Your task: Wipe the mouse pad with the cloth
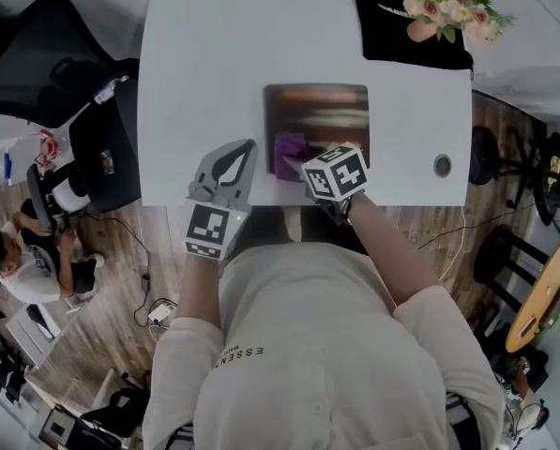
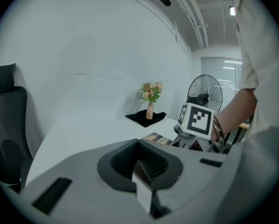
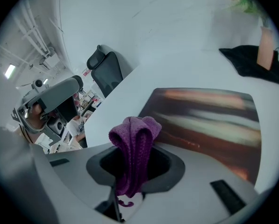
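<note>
My right tool [image 3: 130, 169] is clamped on a fold of the purple cloth [image 3: 133, 146], which bunches limp above the jaws. It looks soft and light, so I'd judge it best gripped deep in the fold. The mouse pad [image 3: 209, 120] lies flat on the white worktop [image 3: 125, 101] just ahead of that tool. It is thin and may slide. My left tool [image 2: 146, 176] is closed on nothing. Far ahead of it, a vase [image 2: 150, 111] holds flowers [image 2: 151, 91]

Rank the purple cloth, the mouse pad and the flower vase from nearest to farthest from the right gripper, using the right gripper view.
1. The purple cloth: clamped between the jaws of the right gripper.
2. The mouse pad: lying just ahead, slightly right.
3. The flower vase: far back at upper right, standing on a black mat.
</note>
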`<state>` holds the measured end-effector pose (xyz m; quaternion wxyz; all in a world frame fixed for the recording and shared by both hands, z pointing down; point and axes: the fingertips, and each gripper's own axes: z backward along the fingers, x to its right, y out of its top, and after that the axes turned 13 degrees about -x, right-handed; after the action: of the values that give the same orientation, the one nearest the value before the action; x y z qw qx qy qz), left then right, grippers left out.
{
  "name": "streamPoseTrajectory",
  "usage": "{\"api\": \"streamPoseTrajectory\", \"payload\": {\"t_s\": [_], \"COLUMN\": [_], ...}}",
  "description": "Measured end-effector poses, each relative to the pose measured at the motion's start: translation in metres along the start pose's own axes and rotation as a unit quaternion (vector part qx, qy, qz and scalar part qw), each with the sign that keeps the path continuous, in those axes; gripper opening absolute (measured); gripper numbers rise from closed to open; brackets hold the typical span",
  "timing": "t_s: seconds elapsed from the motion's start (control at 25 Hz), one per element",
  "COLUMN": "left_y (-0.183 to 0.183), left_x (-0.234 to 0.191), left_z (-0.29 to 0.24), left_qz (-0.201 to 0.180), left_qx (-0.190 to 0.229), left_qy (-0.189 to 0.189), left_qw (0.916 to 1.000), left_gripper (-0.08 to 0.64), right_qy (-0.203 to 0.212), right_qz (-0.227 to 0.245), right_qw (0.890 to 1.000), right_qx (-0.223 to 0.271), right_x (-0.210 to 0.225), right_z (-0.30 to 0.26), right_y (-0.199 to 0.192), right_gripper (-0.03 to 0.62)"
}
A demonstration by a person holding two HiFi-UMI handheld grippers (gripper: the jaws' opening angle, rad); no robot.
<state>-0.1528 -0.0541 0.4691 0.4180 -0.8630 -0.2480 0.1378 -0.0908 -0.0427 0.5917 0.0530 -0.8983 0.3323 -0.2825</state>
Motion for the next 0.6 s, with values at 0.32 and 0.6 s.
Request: {"api": "streamPoseTrajectory", "payload": {"t_s": [0.32,0.6], "left_y": [0.013,0.027], "left_x": [0.019,0.048], "left_z": [-0.018,-0.04], "left_qz": [-0.006,-0.011], "left_qx": [0.0,0.003], "left_qy": [-0.007,-0.016], "left_qw": [1.0,0.9998], "left_gripper": [0.001,0.0], "right_qy": [-0.008,-0.012], "right_qz": [-0.015,-0.03], "right_qw": [1.0,0.999], "right_qx": [0.002,0.005], "right_x": [0.029,0.06], "right_z": [0.022,0.045], "right_y": [-0.019,-0.04], "right_gripper": [0.109,0.11]}}
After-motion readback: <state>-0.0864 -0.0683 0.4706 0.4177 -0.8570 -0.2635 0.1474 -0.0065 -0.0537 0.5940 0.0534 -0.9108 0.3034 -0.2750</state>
